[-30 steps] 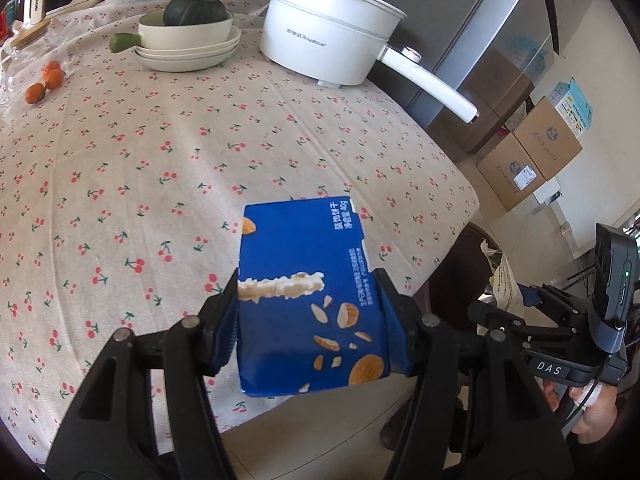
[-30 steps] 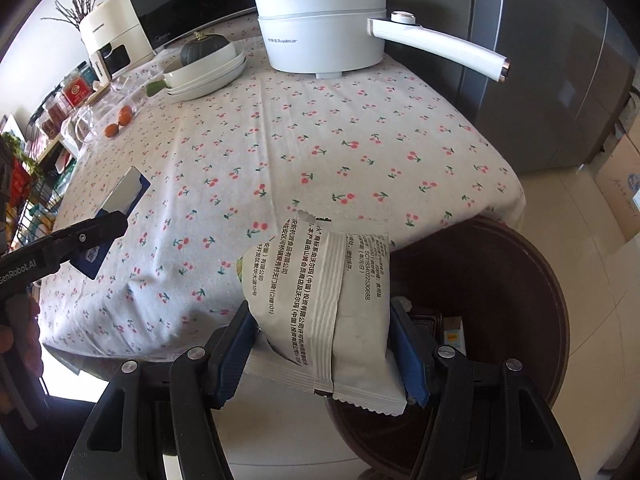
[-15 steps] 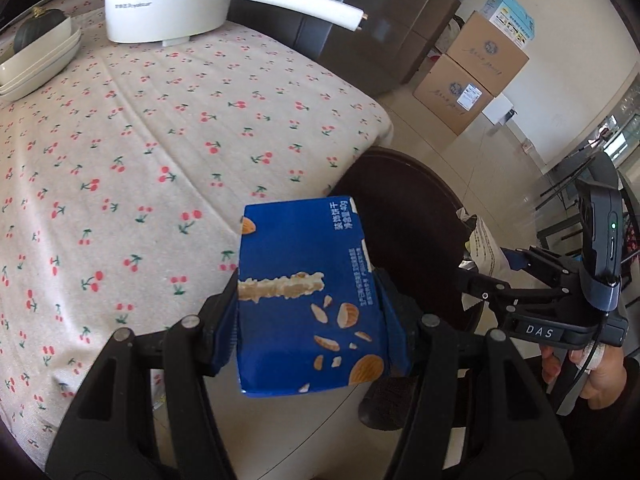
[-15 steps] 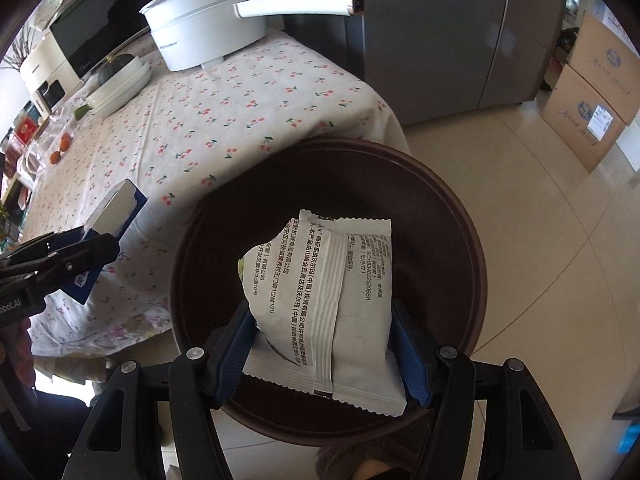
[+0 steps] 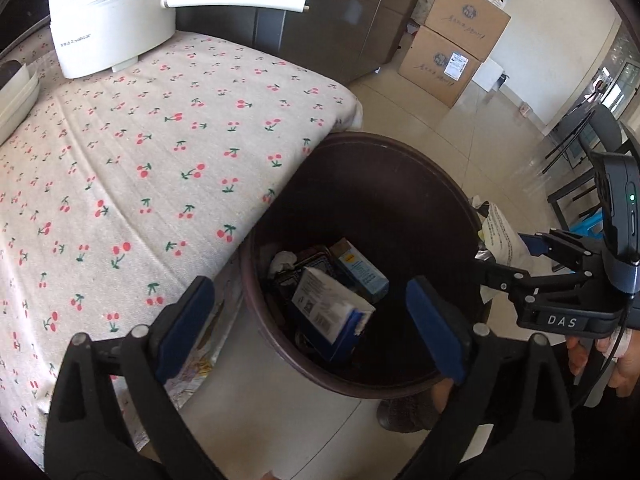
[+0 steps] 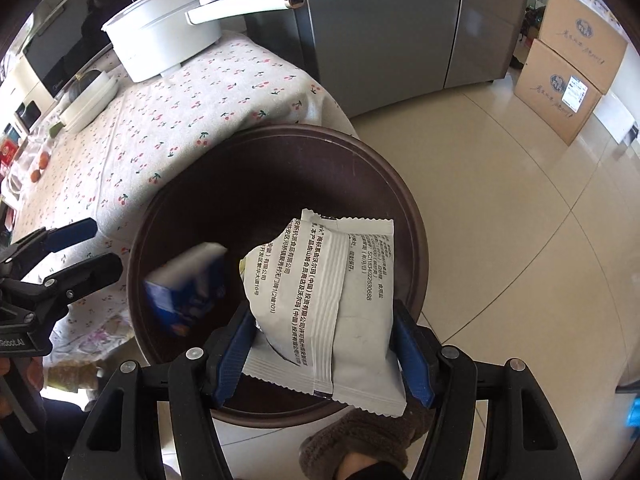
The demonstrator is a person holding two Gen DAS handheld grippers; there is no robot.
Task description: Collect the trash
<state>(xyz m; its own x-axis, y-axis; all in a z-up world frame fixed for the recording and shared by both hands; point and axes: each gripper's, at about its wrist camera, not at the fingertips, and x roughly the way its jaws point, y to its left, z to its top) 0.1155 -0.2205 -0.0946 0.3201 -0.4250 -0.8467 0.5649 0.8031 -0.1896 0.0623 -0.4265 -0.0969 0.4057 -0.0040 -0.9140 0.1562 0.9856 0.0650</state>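
A dark brown round trash bin (image 5: 400,160) stands on the floor by the table corner; it also shows in the right wrist view (image 6: 412,208). My left gripper (image 5: 310,326) is open and empty above the bin. The blue snack box (image 5: 332,316) lies inside the bin among other trash; in the right wrist view the box (image 6: 184,288) is blurred, falling in. My right gripper (image 6: 326,350) is shut on a white snack bag (image 6: 328,300) and holds it over the bin's near rim. The right gripper also shows in the left wrist view (image 5: 516,256), at the bin's right side.
A table with a cherry-print cloth (image 5: 140,168) borders the bin on the left. A white electric pot (image 5: 112,20) with a long handle stands at the back. Cardboard boxes (image 5: 452,44) sit on the tiled floor. A slippered foot (image 6: 360,440) is near the bin.
My left gripper opened and let go of the blue box, which dropped into the bin. Both grippers moved further over the bin. The right gripper still holds the white bag.
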